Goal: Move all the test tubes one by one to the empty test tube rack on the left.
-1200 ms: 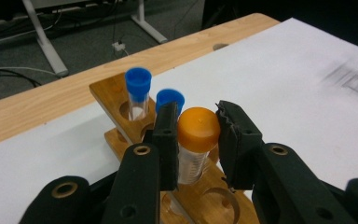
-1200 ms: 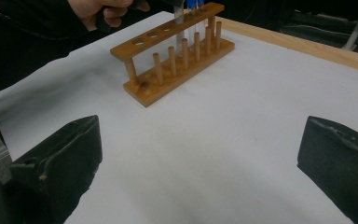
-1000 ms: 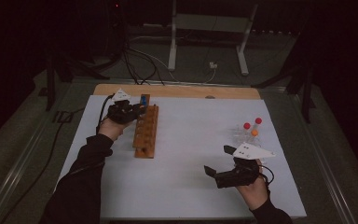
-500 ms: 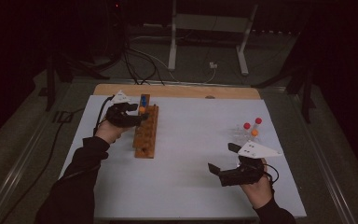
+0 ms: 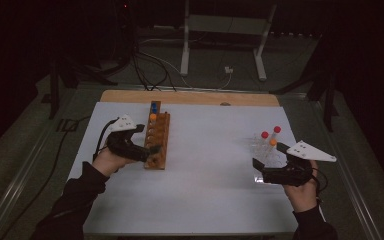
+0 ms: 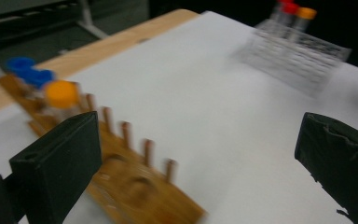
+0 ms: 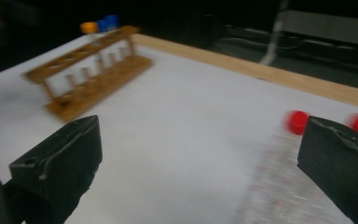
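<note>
- We are working at a white-covered worktop with a bare wooden strip along its far edge, and the job in hand looks like moving capped tubes from one rack to the other.
- We are judging the long wooden tube rack, left of centre, as partly filled: a blue-capped tube and an orange-capped tube are sitting at its far end, and the nearer holes look empty.
- We are seeing the clear plastic tube rack well apart on the right side, carrying two red-capped tubes and one more orange-capped one, so three transfers seem to be left.
- We are holding the left gripper just beside the near end of the wooden rack; its jaws have just been opening and are now standing spread wide, with nothing between them in the left gripper view.
- We are holding the right gripper near the clear rack's near corner, jaws spread and empty, with a red cap close to one jaw in the right gripper view.
- We are reckoning that a placement is finished and a fresh pick-up is not yet begun.
</note>
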{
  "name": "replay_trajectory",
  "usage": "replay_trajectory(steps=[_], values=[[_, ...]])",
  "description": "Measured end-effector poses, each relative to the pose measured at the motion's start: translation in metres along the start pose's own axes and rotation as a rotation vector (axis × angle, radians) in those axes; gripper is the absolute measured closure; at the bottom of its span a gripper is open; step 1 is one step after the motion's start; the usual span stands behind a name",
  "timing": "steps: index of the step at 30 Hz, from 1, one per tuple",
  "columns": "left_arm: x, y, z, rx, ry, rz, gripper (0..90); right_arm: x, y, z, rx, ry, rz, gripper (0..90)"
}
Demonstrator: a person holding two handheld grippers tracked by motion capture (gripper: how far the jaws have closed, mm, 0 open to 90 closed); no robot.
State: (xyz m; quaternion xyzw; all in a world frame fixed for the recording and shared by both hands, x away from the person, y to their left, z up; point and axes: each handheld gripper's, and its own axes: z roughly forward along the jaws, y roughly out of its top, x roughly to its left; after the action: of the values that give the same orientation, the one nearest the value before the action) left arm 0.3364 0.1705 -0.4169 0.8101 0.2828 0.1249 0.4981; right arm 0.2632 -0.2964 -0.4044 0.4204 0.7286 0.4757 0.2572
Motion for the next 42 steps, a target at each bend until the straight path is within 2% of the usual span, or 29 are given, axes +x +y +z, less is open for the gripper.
replay_trajectory(steps=[3,5,8,12,13,15,20,23,28,31,36,42], values=[[-0.012,-0.008,-0.003,-0.003,-0.031,0.007,1.5,-0.013,-0.004,0.000,0.005,-0.037,0.020,0.0],[-0.018,-0.012,-0.004,-0.008,-0.049,0.011,1.5,-0.020,-0.007,0.003,0.027,-0.069,0.034,0.0],[-0.024,-0.017,-0.005,-0.015,-0.056,0.019,1.6,-0.028,-0.012,0.008,0.061,-0.107,0.040,1.1],[-0.029,-0.023,-0.007,-0.039,-0.070,0.007,1.6,-0.037,-0.021,0.016,0.089,-0.140,0.057,8.5],[-0.030,-0.024,-0.007,-0.039,-0.071,0.007,1.6,-0.040,-0.022,0.018,0.102,-0.143,0.055,13.9],[-0.032,-0.025,-0.006,-0.029,-0.071,0.018,1.6,-0.043,-0.024,0.022,0.117,-0.169,0.062,16.7],[-0.033,-0.025,-0.008,-0.041,-0.070,0.022,1.6,-0.051,-0.030,0.033,0.169,-0.177,0.077,30.3],[-0.032,-0.025,-0.010,-0.050,-0.071,0.012,1.6,-0.055,-0.034,0.037,0.169,-0.170,0.106,41.7],[-0.032,-0.026,-0.008,-0.040,-0.077,0.010,1.6,-0.061,-0.036,0.042,0.176,-0.191,0.125,51.3],[-0.033,-0.027,-0.007,-0.038,-0.076,0.011,1.5,-0.063,-0.036,0.045,0.180,-0.187,0.126,59.5],[-0.033,-0.026,-0.006,-0.034,-0.075,0.018,1.6,-0.065,-0.036,0.053,0.224,-0.197,0.110,66.0],[-0.032,-0.027,-0.007,-0.038,-0.075,0.010,1.6,-0.065,-0.035,0.060,0.246,-0.189,0.100,71.8]])
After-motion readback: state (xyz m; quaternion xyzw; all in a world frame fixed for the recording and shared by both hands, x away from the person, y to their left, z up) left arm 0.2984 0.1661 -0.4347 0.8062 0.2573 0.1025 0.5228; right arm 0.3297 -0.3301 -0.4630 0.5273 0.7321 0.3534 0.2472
